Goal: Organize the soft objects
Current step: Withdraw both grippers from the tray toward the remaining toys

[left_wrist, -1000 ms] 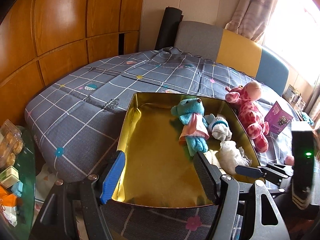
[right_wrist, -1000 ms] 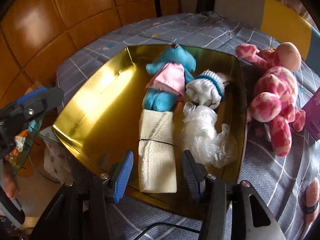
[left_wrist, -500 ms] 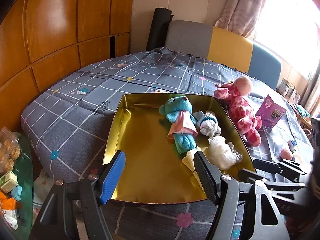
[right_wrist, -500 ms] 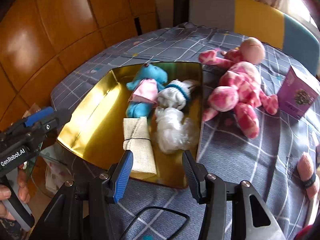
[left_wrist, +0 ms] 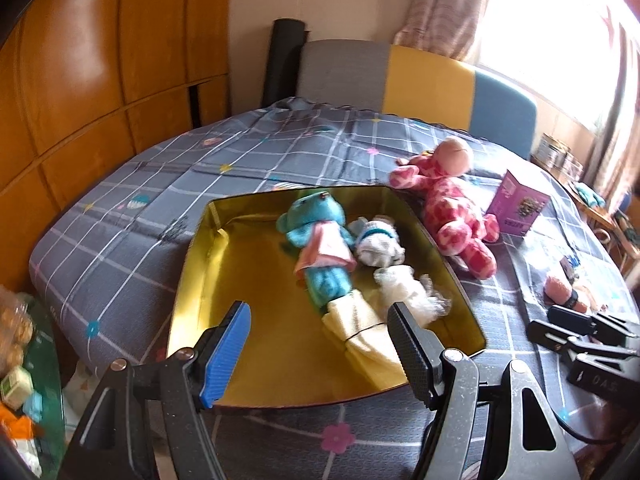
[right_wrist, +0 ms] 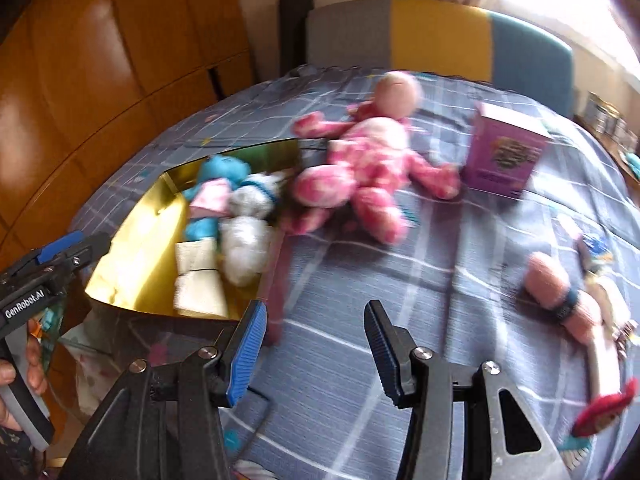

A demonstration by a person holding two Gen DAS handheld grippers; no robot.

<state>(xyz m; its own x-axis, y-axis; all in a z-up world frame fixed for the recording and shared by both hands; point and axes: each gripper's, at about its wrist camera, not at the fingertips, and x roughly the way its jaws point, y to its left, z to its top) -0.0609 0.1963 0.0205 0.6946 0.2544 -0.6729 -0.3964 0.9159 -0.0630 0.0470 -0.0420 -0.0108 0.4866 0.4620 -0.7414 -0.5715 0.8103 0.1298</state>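
Observation:
A gold tray [left_wrist: 248,280] lies on the bed and holds a blue teddy [left_wrist: 316,232], a white sock toy [left_wrist: 378,240], a white fluffy bundle [left_wrist: 404,288] and a cream rolled cloth [left_wrist: 356,328]. A pink spotted plush [left_wrist: 452,208] lies just right of the tray. My left gripper [left_wrist: 318,320] hovers open over the tray's near edge, nothing between its fingers. My right gripper [right_wrist: 315,312] is open and empty above the bedspread, right of the tray [right_wrist: 132,256]. Ahead of it lies the pink plush [right_wrist: 360,168], and a small pink doll [right_wrist: 560,288] lies to its right.
A purple carton [right_wrist: 504,156] stands on the grey checked bedspread [right_wrist: 400,264] beyond the plush. Wooden wall panels [left_wrist: 100,80] run along the left. A grey, yellow and blue headboard [left_wrist: 424,80] is at the back. A glass side table [left_wrist: 24,360] with snacks sits lower left.
My right gripper drew back and swung right, from over the tray to over the bedspread near the pink plush. My left gripper pulled back a little. The toys in the tray stayed put.

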